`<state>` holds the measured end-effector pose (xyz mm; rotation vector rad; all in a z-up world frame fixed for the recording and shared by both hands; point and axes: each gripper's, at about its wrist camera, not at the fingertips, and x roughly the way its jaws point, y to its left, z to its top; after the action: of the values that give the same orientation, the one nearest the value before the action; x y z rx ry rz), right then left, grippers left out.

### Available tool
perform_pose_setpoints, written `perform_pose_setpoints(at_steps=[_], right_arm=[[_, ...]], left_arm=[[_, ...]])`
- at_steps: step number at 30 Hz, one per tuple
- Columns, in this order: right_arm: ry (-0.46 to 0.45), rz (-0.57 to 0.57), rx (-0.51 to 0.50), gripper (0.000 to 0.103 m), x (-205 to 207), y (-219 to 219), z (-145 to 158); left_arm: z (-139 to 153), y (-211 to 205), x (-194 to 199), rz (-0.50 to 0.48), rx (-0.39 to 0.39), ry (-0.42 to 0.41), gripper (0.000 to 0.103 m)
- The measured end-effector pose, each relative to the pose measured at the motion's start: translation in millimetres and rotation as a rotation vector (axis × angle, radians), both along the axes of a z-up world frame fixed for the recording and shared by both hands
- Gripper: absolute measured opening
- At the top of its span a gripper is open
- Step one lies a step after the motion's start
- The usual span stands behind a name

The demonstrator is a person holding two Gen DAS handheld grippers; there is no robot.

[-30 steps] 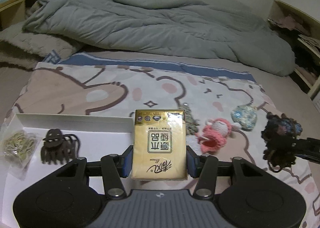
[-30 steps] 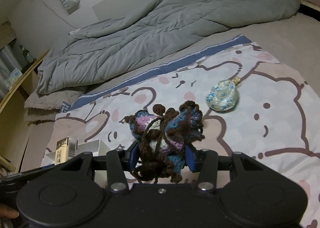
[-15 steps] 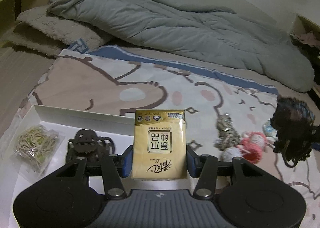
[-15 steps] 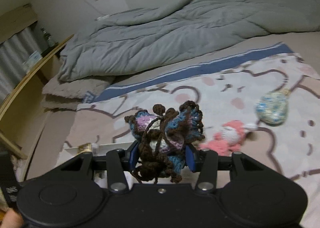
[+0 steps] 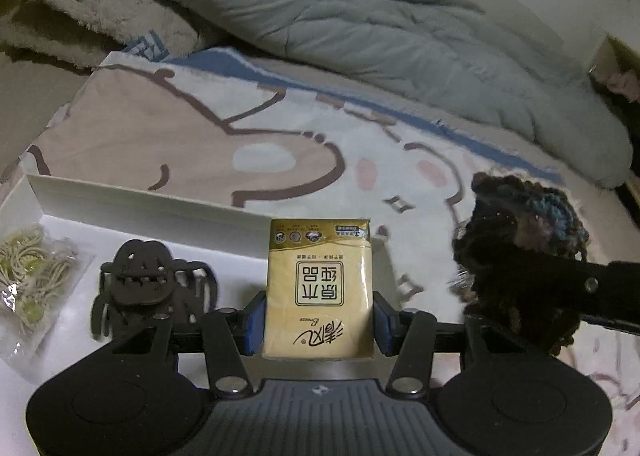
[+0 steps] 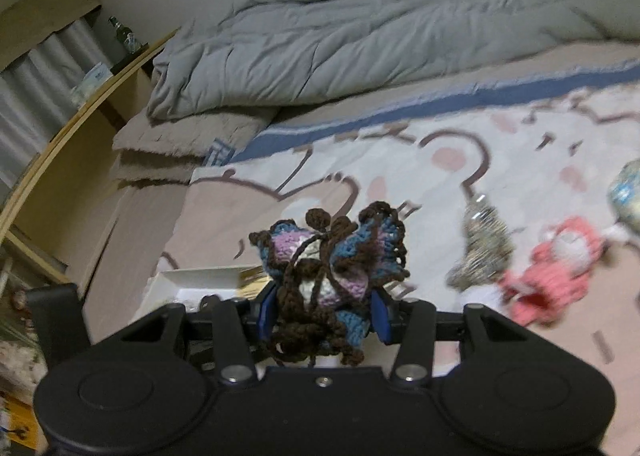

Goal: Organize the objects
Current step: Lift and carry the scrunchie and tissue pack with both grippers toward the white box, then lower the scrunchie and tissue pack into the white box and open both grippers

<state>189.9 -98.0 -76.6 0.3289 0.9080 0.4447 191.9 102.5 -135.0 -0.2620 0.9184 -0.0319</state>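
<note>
**Now: both grippers loaded, white tray just ahead**

Clamped in the left gripper (image 5: 319, 322): a gold tissue pack (image 5: 319, 288), upright, long axis pointing away along the fingers, squeezed by its two narrow sides. Directly beneath and ahead of it: the white tray (image 5: 140, 204), lying at the near left corner of the bed, long side running left to right. Already inside: a dark claw hair clip (image 5: 150, 284) just left of the pack, and a clear bag of rubber bands (image 5: 34, 276) by the tray's left end. Probably only a short lowering needed to seat the pack in the bare stretch at the tray's right end; left gripper clearly the nearer one.

Clenched in the right gripper (image 6: 323, 316): a crocheted yarn piece (image 6: 332, 260) in brown, blue and pink, hovering just right of the tray, with the tray lying ahead and to its left. Likely second in line.

Farther right on the cartoon-print sheet (image 5: 180, 128): a silvery trinket (image 6: 482, 248), a pink crochet doll (image 6: 560, 260) and a blue speckled pouch (image 6: 626, 192), blurred.

Beyond: a rumpled grey duvet (image 5: 340, 16) across the far bed, a fleece blanket (image 5: 92, 16) at the far left corner, a wooden shelf (image 6: 80, 108) along the left wall.
</note>
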Motion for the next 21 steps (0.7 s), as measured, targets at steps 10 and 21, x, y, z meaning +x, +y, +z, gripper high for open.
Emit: perform_pose_setpoints(at_steps=[10, 21], right_arm=[[0.076, 0.043, 0.035, 0.048, 5.4, 24.6, -33.7], [0.106, -0.002, 0.028, 0.067, 9.7, 35.4, -45.0]], left_arm=[[-27.0, 31.8, 4.3, 0.048, 0.082, 0.079, 0.053], [-13.4, 21.5, -0.1, 0.015, 0.108, 0.041, 0.070]])
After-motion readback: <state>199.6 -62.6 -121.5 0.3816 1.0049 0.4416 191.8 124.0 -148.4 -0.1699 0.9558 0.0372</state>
